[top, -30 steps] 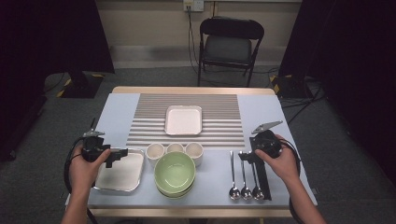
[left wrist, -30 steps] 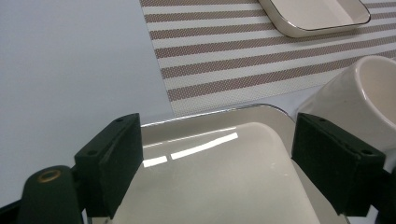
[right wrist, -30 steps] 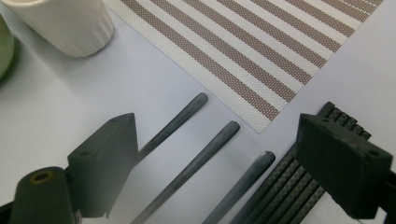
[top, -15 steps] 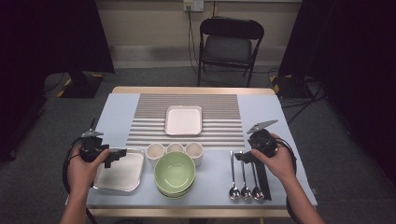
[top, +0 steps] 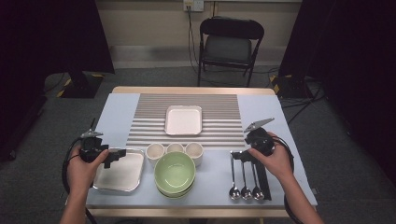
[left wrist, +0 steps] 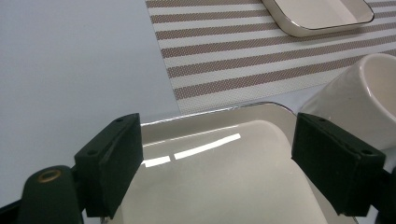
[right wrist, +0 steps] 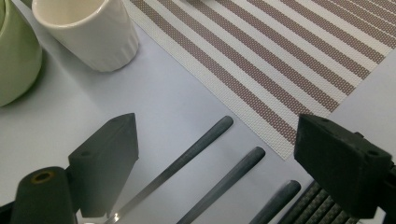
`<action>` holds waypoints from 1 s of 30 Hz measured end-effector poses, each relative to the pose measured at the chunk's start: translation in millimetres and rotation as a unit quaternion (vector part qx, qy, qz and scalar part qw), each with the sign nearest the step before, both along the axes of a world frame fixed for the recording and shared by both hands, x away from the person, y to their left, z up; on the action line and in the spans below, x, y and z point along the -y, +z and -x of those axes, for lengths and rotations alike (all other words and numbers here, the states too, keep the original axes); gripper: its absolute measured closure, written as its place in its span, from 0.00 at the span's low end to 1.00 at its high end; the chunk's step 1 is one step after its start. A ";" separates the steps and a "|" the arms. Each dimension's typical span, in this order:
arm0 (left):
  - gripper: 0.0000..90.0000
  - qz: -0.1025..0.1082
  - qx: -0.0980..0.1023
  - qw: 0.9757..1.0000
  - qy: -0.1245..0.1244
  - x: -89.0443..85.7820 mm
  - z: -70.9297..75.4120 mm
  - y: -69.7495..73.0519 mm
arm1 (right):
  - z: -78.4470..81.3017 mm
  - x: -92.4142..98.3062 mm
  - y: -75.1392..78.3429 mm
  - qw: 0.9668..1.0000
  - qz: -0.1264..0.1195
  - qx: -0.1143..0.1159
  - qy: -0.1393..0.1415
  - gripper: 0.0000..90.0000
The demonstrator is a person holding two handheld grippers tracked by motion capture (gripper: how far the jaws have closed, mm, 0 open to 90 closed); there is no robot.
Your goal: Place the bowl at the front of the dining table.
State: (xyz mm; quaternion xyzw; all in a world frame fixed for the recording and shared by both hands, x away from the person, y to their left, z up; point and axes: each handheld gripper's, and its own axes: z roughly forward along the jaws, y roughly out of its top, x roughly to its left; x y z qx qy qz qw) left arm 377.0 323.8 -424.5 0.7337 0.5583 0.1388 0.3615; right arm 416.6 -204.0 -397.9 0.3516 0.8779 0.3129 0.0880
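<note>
Your left gripper [top: 113, 156] hovers with jaws spread over the metal tray [top: 122, 179], beside the cups [top: 155, 150]. Your right gripper [top: 240, 155] hangs jaws spread above the handles of the three spoons [top: 244, 179].

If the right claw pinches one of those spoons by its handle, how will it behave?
The spoon looks like stiff metal, so it probably won't bend. Its thin, smooth handle lies flat on the table, so it may slip or pivot. The bowl end likely droops, being heavier. The right claw hangs open above.
</note>
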 end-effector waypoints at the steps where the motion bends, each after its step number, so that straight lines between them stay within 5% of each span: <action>1: 0.18 0.000 0.000 1.000 0.000 -0.2 -0.1 -0.2 | -0.1 -0.7 1.0 1.000 0.003 0.002 0.001 0.14; 30: 0.18 -0.002 -0.004 1.000 -0.004 1.8 -0.5 -2.0 | -7.5 -22.8 13.4 1.000 -0.002 -0.002 0.025 0.14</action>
